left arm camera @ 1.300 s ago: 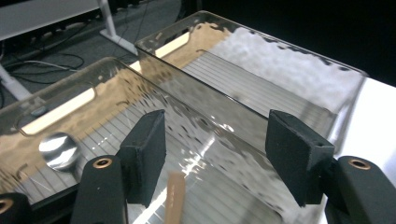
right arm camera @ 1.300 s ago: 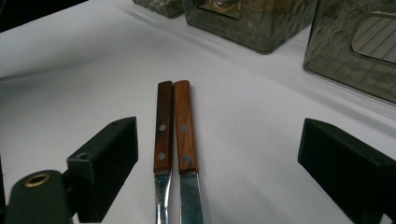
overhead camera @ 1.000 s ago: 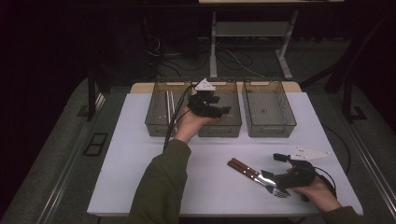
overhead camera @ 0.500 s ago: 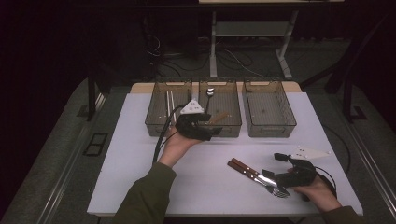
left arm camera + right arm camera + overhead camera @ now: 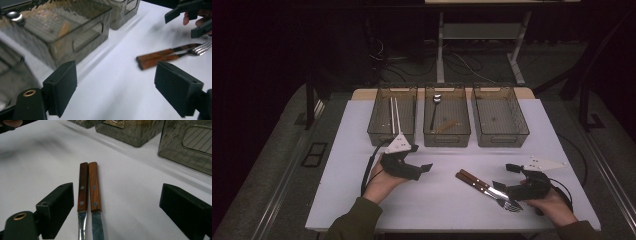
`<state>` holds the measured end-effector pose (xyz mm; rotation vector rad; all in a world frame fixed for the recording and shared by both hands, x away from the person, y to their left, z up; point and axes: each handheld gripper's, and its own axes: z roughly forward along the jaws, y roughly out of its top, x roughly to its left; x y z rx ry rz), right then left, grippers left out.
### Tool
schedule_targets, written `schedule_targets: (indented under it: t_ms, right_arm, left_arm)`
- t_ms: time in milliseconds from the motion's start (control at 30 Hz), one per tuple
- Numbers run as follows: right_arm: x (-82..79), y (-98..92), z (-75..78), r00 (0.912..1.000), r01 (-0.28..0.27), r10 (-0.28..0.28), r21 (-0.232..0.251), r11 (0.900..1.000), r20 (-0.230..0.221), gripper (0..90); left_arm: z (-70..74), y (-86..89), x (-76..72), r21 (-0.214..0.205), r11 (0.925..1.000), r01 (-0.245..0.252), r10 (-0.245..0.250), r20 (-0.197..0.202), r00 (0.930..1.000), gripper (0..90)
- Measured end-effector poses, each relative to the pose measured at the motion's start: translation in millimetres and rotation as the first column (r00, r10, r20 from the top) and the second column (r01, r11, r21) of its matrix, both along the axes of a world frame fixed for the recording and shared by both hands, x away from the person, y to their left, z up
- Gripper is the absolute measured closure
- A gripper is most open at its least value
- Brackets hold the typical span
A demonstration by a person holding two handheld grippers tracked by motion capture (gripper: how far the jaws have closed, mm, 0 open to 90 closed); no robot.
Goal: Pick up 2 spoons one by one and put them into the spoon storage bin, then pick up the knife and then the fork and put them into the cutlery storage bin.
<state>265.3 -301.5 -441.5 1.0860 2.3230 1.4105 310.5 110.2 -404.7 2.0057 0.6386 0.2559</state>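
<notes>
I am sorting cutlery into the three bins at the far edge of the table, and the left gripper is coming back from the middle bin toward the knife and the fork, which are lying side by side near the near right corner, handles pointing to the middle of the table. Its jaws have just been opening and are now standing wide, with nothing between them; in the left gripper view I am seeing the two wooden handles ahead of them. The right gripper is resting at the blade end of the pair, jaws also wide and empty, with the handles lying between them but not touched. The spoon is already lying in the middle bin, and the chopsticks in the left bin; the right bin is holding nothing I can make out. To do this step well, I think I should take only one piece: the handles are touching each other, so I would come down over the outer handle, or first push the two apart, and close on the wood, not on the slippery metal. I would also keep the two grippers from meeting over the same piece. No brand, label or writing is readable anywhere.
</notes>
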Motion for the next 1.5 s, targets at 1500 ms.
schedule_targets:
  t_ms: [1500]
  right_arm:
    - [13.2, 28.5, 27.7, 0.9907, -0.111, 0.097, -0.162, 0.9804, -0.096, 29.9]
  left_arm:
    - [-24.3, 43.6, -41.9, -0.003, 0.9992, -0.041, 0.041, -0.047, 0.9981, 0.0]
